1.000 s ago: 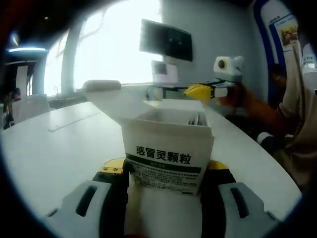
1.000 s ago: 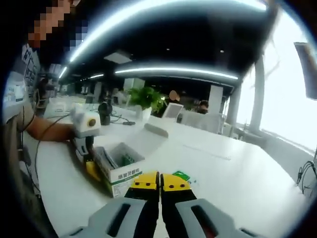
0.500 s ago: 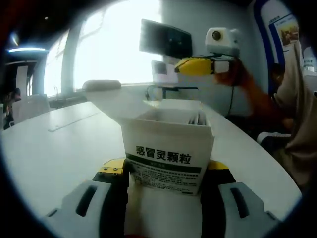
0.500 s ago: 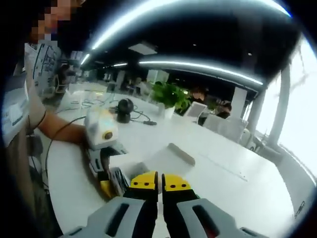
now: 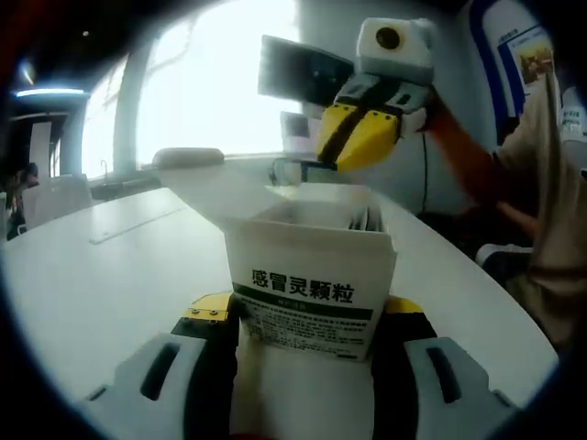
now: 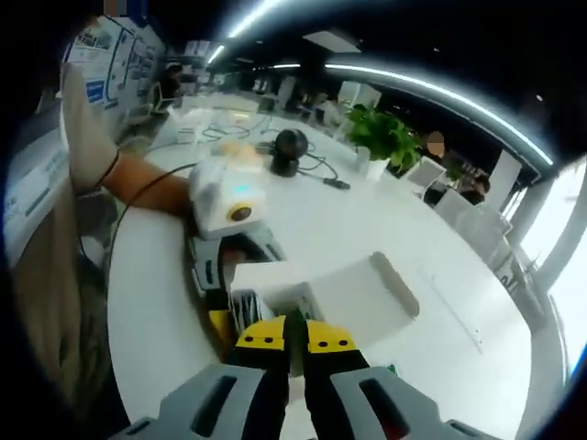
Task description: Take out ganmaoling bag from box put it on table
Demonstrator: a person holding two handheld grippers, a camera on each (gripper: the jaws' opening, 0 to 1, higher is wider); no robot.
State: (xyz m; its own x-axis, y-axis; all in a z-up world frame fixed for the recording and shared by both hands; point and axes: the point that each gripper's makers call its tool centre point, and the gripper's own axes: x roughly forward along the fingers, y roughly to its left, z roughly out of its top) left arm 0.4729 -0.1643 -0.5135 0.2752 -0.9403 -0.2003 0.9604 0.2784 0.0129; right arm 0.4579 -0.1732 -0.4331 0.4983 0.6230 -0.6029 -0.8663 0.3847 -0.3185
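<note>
A white ganmaoling box [image 5: 310, 275] with dark printed characters stands upright on the white table [image 5: 101, 284]. My left gripper [image 5: 307, 313] is shut on its lower sides. The box top is open, and the edges of sachets [image 5: 363, 220] show inside at the right. My right gripper [image 5: 356, 137], yellow-tipped and shut with nothing in it, hangs above the box's far edge and points down. In the right gripper view my right gripper [image 6: 293, 337] sits just above the open box [image 6: 275, 295]. The left gripper [image 6: 227, 240] holds that box from the far side.
The box's lid flap [image 6: 371, 295] lies open across the table. A monitor [image 5: 307, 73] stands behind the box. A black device with a cable [image 6: 292, 147] and a potted plant [image 6: 385, 137] sit further along the table. The person's arm [image 5: 477, 174] reaches in from the right.
My right gripper has risen from beyond the box and swung in over its open top, tilting downward. The left gripper and the box have stayed still.
</note>
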